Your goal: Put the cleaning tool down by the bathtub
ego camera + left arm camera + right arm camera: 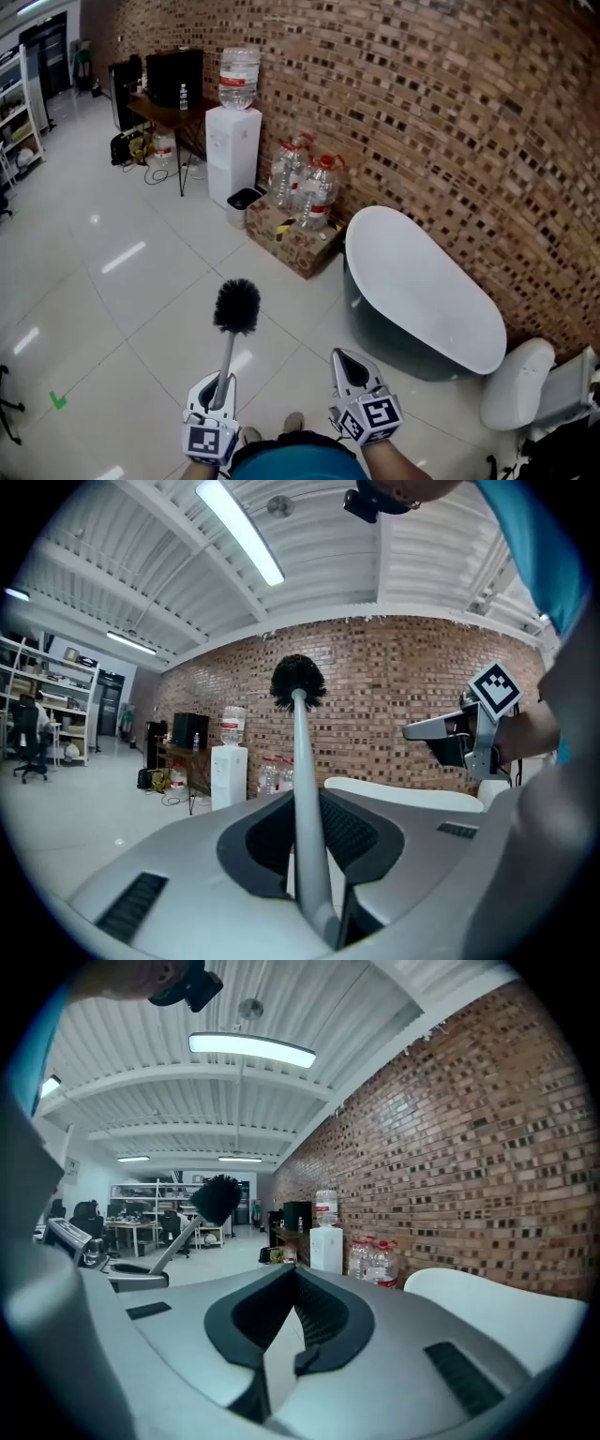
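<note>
Left gripper (222, 382) is clenched on the grey handle of the toilet brush (228, 345). In the left gripper view both dark pads press on the shaft low down, near its butt end.

The brush's long axis runs straight out along the line of the jaws, away from the person. The handle end sits in the grip and the round black bristle head is at the far end. In the head view the shaft leans very slightly toward the right gripper's side. The brush is carried in the air above the white tiled floor (112, 281) and touches nothing except the pads.

Right gripper (350, 360) is just beside the left one, level with it and pointing the same way. In the right gripper view its pads meet at the tips and nothing is between them.

The white bathtub (422, 292) stands ahead of both grippers and off to the right of the right one, well apart from the brush. It runs along the brick wall (441, 103).

Beyond the brush head, further ahead, a cardboard box (295, 242) holds large water bottles (305, 183). A white water dispenser (232, 150) stands past those. A white toilet (520, 384) is to the right of the right gripper, beyond the tub's near end.
</note>
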A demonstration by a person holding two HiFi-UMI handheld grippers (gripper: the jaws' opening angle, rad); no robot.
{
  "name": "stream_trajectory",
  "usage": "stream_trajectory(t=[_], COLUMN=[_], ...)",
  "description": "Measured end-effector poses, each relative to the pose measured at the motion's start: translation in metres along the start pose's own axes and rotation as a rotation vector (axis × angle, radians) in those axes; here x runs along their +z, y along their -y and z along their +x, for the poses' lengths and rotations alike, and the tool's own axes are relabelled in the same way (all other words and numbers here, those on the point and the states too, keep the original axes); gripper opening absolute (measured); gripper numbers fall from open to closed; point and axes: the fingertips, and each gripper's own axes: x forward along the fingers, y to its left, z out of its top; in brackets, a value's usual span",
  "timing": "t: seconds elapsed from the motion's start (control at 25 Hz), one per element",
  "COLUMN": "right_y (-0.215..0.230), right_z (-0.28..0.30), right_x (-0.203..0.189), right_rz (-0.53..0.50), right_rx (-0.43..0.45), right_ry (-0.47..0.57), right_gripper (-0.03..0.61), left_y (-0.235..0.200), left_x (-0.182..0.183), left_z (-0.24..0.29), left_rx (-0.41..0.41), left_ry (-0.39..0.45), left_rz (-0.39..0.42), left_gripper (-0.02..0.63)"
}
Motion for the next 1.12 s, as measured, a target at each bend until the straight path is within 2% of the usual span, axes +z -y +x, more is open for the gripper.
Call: stream_trajectory(t=[0.24, 0.48, 0.6, 0.84, 1.0, 1.12], right_y=[0.048, 0.123, 0.174, 0.274, 0.332, 0.364], right_z=[-0.037, -0.072, -0.095, -0.151, -0.197, -0.228], right_x=[-0.006, -0.005, -0.004, -0.016, -0.027, -0.031], right_rz=[0.011, 0.030, 0.019, 0.041, 0.056, 0.077], right_rx=[-0.112, -0.158, -0.173, -0.252, -0.339, -0.435], right_ry=[0.026, 0.043, 0.055, 0.055, 0.051, 0.043], right_gripper=[0.017, 0.017, 0.017, 0.017, 0.016, 0.017], left_y=[0.052, 0.122, 0.175, 0.291, 0.359, 0.398], left_x=[-0.011, 0.011, 0.010, -0.003, -0.010, -0.010], left_z=[0.024, 0.074, 0.101, 0.153, 0.182, 0.199], left_rx=[-0.121, -0.188, -0.219, -0.362, -0.465, -0.566], left_ry=[-0.021, 0.018, 0.027, 0.014, 0.001, -0.002], left_rz=[0.028, 0.040, 0.060, 0.103, 0.126, 0.153], left_gripper=[0.064, 0.064, 0.064, 0.064, 0.064, 0.064])
